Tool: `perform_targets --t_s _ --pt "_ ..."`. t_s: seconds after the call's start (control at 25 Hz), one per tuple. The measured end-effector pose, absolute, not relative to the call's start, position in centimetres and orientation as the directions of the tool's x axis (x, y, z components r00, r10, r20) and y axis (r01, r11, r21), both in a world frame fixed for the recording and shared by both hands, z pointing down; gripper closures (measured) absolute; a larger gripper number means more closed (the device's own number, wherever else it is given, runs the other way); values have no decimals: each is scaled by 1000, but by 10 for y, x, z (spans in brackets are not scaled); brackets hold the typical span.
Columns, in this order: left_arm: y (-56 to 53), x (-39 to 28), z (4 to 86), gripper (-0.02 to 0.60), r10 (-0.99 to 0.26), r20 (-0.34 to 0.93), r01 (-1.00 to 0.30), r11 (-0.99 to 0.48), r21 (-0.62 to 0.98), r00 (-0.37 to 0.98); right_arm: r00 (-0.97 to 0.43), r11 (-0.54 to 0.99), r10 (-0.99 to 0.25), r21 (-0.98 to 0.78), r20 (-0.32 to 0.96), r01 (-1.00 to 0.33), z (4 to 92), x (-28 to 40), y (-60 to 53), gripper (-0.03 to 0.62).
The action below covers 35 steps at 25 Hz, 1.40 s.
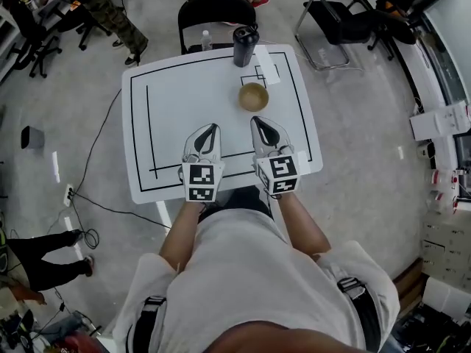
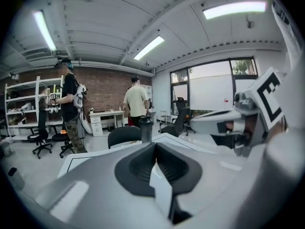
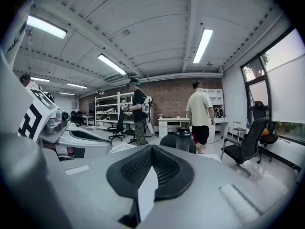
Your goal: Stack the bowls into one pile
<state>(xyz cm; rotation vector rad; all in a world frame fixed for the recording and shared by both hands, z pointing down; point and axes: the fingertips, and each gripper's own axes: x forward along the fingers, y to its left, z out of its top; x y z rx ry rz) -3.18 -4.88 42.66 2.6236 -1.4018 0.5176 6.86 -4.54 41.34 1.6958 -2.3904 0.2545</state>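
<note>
Tan bowl [image 1: 253, 96] being seen from above only, one or a stack not being told apart, being sat on white table [image 1: 169, 109] near dark tumbler [image 1: 245, 46], left gripper [image 1: 212, 128] and right gripper [image 1: 258, 121] being held fully closed, nothing being gripped, both being kept apart from the bowl.

A white tabletop [image 1: 169, 109] marked with black lines carries a dark lidded tumbler [image 1: 245, 46] at its far edge, a white card [image 1: 266, 63] just beside it. A black chair [image 1: 213, 9] stands behind the tabletop (a small clear bottle [image 1: 207, 41] shows at its seat). A black cable [image 1: 96, 144] trails over the grey floor [image 1: 353, 138] to a power strip [image 1: 68, 194]. Farther off, a person in a pale shirt [image 3: 201, 111] stands near a brick wall [image 3: 167, 97] and white shelves [image 3: 107, 109].
</note>
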Motion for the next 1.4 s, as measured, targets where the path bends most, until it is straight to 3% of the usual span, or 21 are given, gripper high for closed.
perform_targets --t_s 0.52,1.4 --pt "23 -93 407 580 -773 291 -807 -591 -6 564 -225 232 -957 17 183 -972 380 16 36 595" --pt "58 -80 398 579 -744 271 -779 -625 41 611 -199 211 -958 40 205 -977 369 21 75 595"
